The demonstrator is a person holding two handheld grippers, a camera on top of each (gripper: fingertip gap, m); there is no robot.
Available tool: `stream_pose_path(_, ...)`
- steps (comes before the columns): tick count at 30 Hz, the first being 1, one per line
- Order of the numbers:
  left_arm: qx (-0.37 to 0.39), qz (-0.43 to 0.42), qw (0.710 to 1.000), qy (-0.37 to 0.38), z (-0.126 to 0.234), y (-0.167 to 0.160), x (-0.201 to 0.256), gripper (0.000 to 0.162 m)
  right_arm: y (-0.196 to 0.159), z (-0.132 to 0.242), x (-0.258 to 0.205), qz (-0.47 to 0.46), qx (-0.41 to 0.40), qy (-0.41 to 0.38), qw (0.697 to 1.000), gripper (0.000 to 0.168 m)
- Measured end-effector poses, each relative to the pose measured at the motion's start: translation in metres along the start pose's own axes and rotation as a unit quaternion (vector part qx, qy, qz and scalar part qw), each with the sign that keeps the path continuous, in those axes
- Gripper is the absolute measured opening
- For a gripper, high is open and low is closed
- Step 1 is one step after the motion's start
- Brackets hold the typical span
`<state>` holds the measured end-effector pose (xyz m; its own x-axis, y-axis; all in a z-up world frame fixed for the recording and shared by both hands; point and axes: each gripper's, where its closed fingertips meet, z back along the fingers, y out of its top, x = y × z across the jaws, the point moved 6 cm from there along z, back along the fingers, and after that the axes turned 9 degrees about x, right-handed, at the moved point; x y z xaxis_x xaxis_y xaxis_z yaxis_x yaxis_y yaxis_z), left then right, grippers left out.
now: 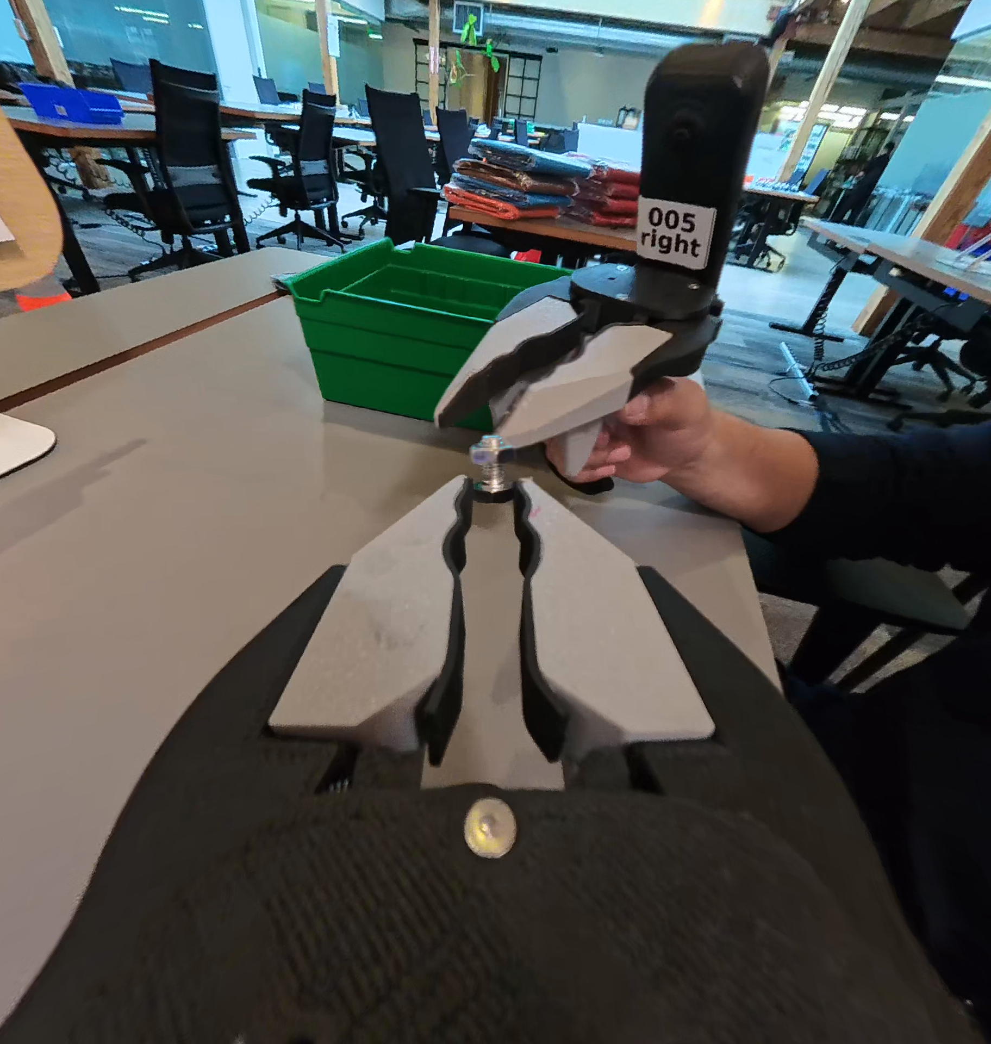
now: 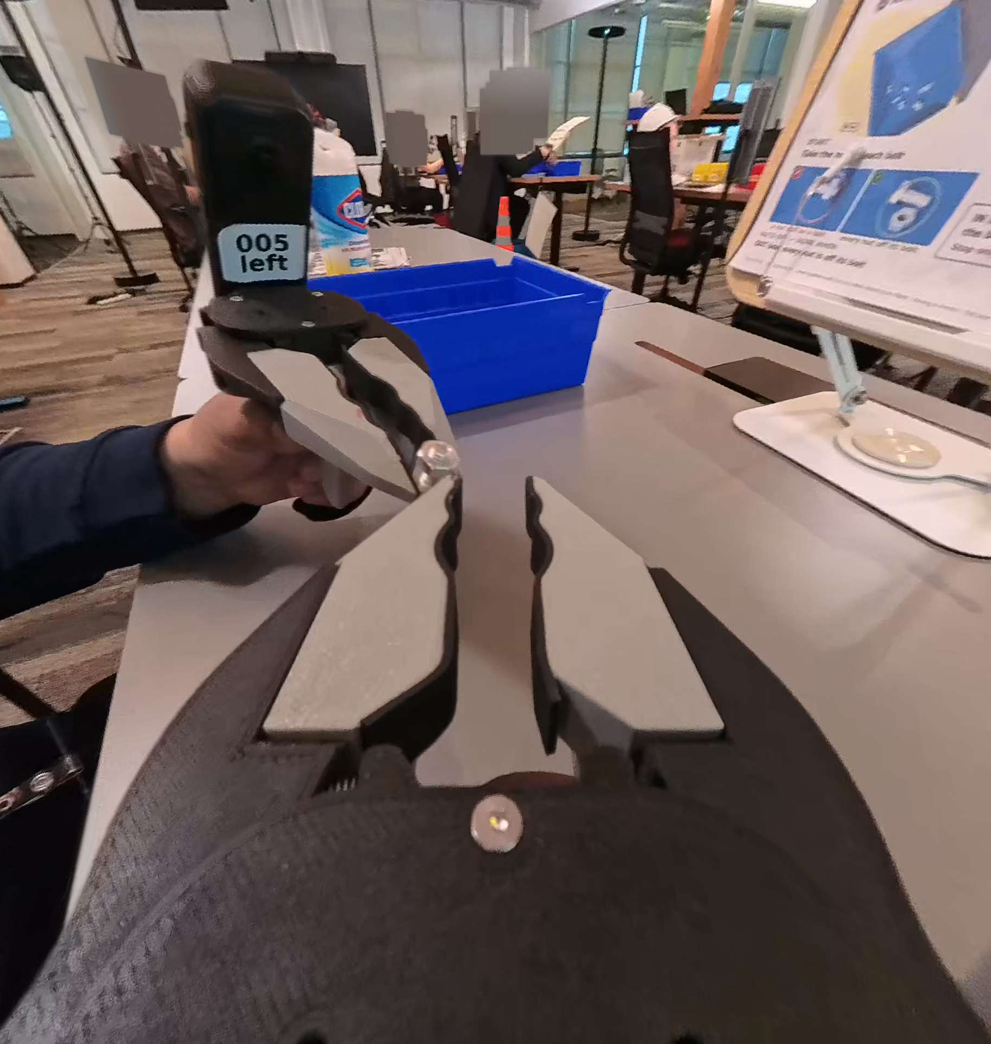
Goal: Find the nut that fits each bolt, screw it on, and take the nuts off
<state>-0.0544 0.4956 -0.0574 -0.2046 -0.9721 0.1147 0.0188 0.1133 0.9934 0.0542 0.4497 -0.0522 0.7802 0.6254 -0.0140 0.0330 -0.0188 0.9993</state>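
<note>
Left wrist view: left tongs (image 1: 492, 490) pinch the bolt (image 1: 491, 477) by its head end, threaded shank pointing up, held above the surface (image 1: 143, 565). Nut (image 1: 488, 452) sits high on the shank, a few threads showing below it. Right tongs (image 1: 496, 423) are just over the nut, tips parted; contact with the nut is hard to call from here, probably not gripping. Green bin (image 1: 391, 333) stands behind the bolt. A hand (image 1: 659, 435) holds the right tool's handle; the tool body carries a white label.

Right wrist view: right tongs (image 2: 493, 488) spread, nothing between them. Left tongs (image 2: 425, 472) sit just left of them, clamped on the bolt (image 2: 435, 460), seen only as a shiny end. Blue bin (image 2: 481, 339) behind the bolt; a labelled spray bottle (image 2: 337, 209) beyond that bin; an instruction sheet on a stand (image 2: 899, 452) to the bolt's right. The left tool carries a pale blue label.

Step, as I judge it: turning the nut on the bolt, between grips. Spin-on or spin-off can't be told. Next: centre the right tongs on the nut flats, close, rotate, keep the bolt steady.
</note>
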Motion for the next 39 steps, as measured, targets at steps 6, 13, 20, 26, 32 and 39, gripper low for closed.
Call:
stream_pose_path(6, -0.001, -0.015, 1.0, 0.008, -0.001, 0.0, 0.001, 0.012, 0.006, -0.002, -0.018, -0.015, 0.028, 0.067, 0.997, 0.02)
stream_pose_path(13, 0.013, -0.036, 0.999, 0.016, 0.001, 0.005, 0.003, 0.012, 0.006, -0.001, -0.007, -0.101, 0.045, 0.076, 0.991, 0.017)
stream_pose_path(20, 0.001, -0.044, 0.999, 0.017, -0.003, 0.001, 0.005, 0.012, -0.001, -0.006, -0.011, -0.1, 0.017, 0.084, 0.991, 0.011)
stream_pose_path(26, 0.02, -0.036, 0.999, 0.019, 0.001, 0.006, 0.003, 0.012, -0.001, -0.001, 0.001, -0.095, 0.014, 0.045, 0.994, 0.018)
stream_pose_path(32, 0.015, -0.037, 0.999, 0.028, 0.0, 0.004, 0.001, 0.012, 0.007, -0.001, -0.014, -0.093, 0.043, 0.095, 0.99, 0.017)
stream_pose_path(39, 0.026, -0.035, 0.998, 0.045, 0.004, 0.008, -0.003, 0.012, 0.003, -0.004, -0.01, -0.078, 0.031, 0.064, 0.994, 0.021)
